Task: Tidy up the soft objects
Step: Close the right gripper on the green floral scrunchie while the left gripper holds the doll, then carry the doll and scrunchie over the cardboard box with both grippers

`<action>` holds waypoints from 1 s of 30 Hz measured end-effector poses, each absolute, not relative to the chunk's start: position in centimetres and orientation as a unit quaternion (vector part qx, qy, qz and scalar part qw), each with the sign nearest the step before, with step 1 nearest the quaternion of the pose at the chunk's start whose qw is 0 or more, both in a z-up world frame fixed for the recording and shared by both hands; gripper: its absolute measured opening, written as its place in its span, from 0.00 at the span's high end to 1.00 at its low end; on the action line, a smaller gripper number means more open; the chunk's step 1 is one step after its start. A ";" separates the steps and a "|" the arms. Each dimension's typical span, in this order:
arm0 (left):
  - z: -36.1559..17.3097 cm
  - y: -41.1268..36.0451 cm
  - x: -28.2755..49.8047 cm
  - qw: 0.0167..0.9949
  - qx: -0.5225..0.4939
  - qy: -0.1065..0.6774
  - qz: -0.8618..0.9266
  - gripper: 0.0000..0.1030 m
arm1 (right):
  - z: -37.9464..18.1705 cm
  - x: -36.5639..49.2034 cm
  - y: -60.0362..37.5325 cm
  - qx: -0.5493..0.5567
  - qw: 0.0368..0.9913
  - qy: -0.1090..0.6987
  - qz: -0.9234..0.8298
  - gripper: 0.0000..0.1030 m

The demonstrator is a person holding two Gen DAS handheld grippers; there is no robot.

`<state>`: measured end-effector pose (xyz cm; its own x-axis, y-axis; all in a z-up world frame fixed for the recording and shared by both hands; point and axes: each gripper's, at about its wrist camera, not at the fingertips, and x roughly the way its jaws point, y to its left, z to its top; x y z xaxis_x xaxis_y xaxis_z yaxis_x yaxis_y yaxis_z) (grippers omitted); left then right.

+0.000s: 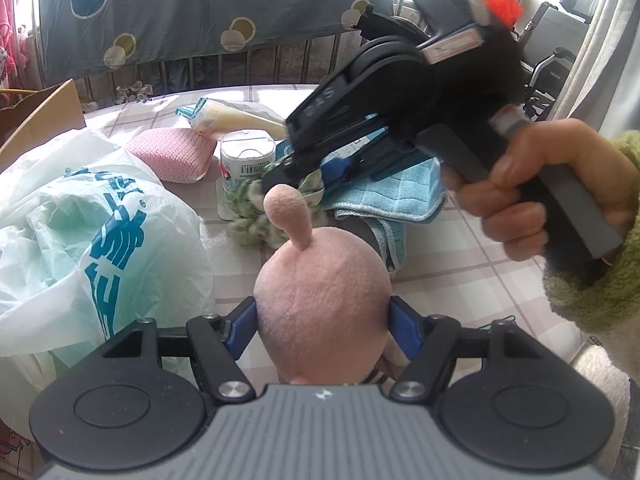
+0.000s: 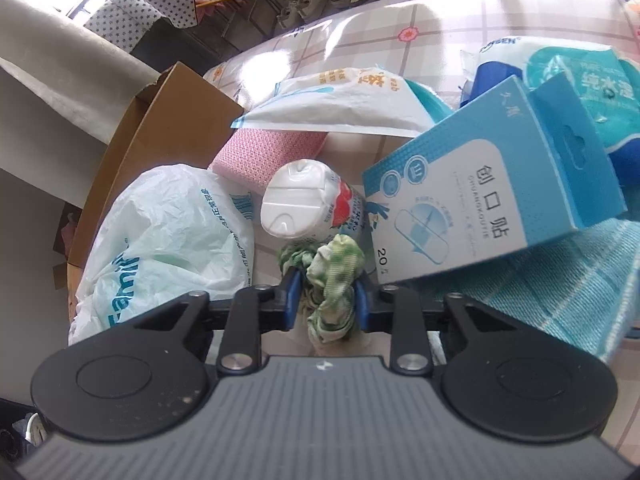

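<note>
Here, in the left wrist view, my left gripper (image 1: 323,330) has its half-spread jaws pressed on a pink plush toy (image 1: 320,304) at lower centre. In the right wrist view, my right gripper (image 2: 326,300) is pinched narrowly on a green-and-white scrunchie (image 2: 330,280), just below a white bottle (image 2: 308,200) at mid-frame.

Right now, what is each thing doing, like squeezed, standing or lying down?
Left gripper: shut on the pink plush toy.
Pink plush toy: squeezed between the blue pads.
Right gripper: shut on the green-and-white fabric scrunchie.
Green-and-white fabric scrunchie: pinched, bunched up.
White lidded canister: standing, lid closed.
Blue bandage box: closed, tilted on the blue towel.
</note>
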<state>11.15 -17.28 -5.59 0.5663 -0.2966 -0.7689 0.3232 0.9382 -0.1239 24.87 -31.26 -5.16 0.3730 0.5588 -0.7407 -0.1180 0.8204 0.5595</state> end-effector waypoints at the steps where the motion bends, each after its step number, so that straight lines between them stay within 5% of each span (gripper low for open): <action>1: -5.5 -17.4 11.1 0.886 0.020 0.429 -0.175 0.34 | -4.8 24.6 -31.6 0.214 0.804 0.514 0.210 0.80; 30: 3.3 -18.7 10.0 0.928 0.018 0.329 -0.173 0.35 | 9.7 16.0 -36.0 0.188 0.884 0.386 0.183 0.81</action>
<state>10.03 -18.65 3.31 0.7230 -0.3092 -0.6178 0.3333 0.9394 -0.0800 16.02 -36.03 9.67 0.6346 0.4686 -0.6145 -0.1787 0.8626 0.4733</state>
